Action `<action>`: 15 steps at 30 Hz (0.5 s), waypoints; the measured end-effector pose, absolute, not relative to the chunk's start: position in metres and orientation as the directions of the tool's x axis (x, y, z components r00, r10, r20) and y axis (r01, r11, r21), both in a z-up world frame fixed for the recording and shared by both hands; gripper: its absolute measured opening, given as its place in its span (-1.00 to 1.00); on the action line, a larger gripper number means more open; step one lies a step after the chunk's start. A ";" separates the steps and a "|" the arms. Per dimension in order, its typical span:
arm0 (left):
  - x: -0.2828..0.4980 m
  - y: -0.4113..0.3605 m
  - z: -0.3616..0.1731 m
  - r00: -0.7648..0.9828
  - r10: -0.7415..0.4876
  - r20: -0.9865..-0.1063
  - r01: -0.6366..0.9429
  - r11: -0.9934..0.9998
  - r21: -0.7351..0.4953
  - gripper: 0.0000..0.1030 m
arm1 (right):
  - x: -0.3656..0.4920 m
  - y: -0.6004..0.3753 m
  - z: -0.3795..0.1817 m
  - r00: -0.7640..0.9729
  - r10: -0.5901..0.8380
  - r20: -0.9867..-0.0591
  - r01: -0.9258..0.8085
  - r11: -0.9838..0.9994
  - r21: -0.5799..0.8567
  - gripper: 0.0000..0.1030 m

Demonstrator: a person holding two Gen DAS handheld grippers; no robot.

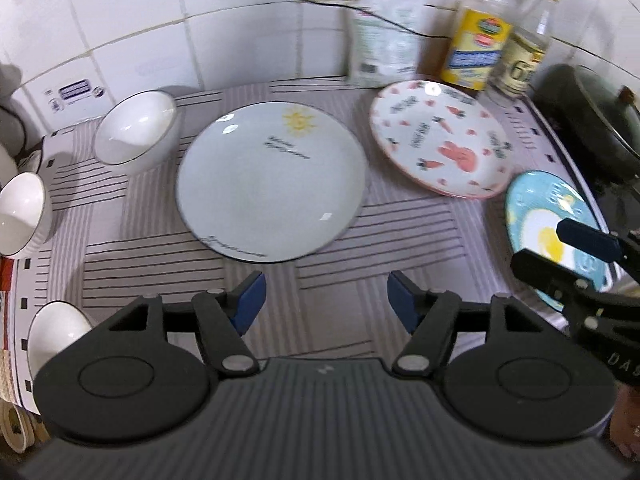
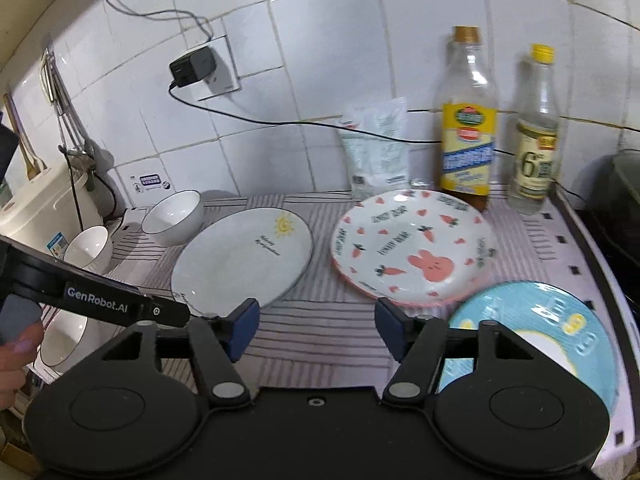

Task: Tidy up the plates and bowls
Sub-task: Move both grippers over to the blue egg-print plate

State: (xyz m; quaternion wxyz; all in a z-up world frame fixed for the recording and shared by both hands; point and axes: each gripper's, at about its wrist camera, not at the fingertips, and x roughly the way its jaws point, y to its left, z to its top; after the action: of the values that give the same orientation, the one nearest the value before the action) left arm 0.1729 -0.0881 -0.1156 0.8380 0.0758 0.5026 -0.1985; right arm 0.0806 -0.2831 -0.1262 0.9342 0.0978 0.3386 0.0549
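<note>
A pale plate with a sun drawing (image 1: 272,184) (image 2: 244,258) lies mid-counter on a striped cloth. A white plate with pink rabbit and carrots (image 1: 438,138) (image 2: 412,246) lies to its right. A blue plate (image 1: 536,216) (image 2: 560,320) lies at the near right. Three white bowls (image 1: 136,130) (image 1: 24,214) (image 1: 54,338) stand at the left, also in the right wrist view (image 2: 174,216) (image 2: 88,246) (image 2: 64,340). My left gripper (image 1: 324,300) is open and empty, just short of the sun plate. My right gripper (image 2: 316,326) is open and empty, hovering by the blue plate.
Two bottles (image 2: 468,120) (image 2: 536,132) and a white packet (image 2: 376,148) stand against the tiled wall. A dark pan (image 1: 592,120) sits at the right. A charger and cable (image 2: 192,66) hang on the wall. A white appliance (image 2: 44,204) stands at the far left.
</note>
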 end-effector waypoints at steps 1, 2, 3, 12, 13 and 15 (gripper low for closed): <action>0.169 -0.093 -0.114 0.416 -0.263 -0.870 0.419 0.905 -0.074 0.34 | 0.075 -0.287 -0.127 0.766 0.161 -0.622 -0.030 0.976 0.215 0.40; 0.166 -0.098 -0.113 0.414 -0.270 -0.869 0.429 0.900 -0.075 0.35 | 0.069 -0.291 -0.128 0.767 0.149 -0.624 -0.022 0.978 0.206 0.42; 0.162 -0.104 -0.112 0.411 -0.276 -0.869 0.442 0.894 -0.076 0.35 | 0.062 -0.296 -0.129 0.769 0.129 -0.627 -0.009 0.982 0.191 0.42; 0.136 -0.162 -0.110 0.385 -0.319 -0.866 0.546 0.835 -0.066 0.61 | 0.020 -0.345 -0.136 0.774 -0.006 -0.634 0.118 0.984 0.134 0.65; 0.134 -0.168 -0.110 0.382 -0.323 -0.866 0.554 0.830 -0.065 0.64 | 0.015 -0.350 -0.137 0.777 -0.018 -0.630 0.131 0.982 0.134 0.66; 0.129 -0.180 -0.111 0.375 -0.333 -0.865 0.574 0.816 -0.066 0.68 | 0.009 -0.359 -0.139 0.774 -0.040 -0.632 0.161 0.978 0.136 0.66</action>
State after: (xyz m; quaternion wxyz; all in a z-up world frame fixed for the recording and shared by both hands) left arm 0.1294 -0.1797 -0.1113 0.8197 0.1240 0.4859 -0.2767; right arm 0.0091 -0.3591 -0.1389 0.9374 0.0912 0.3319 -0.0535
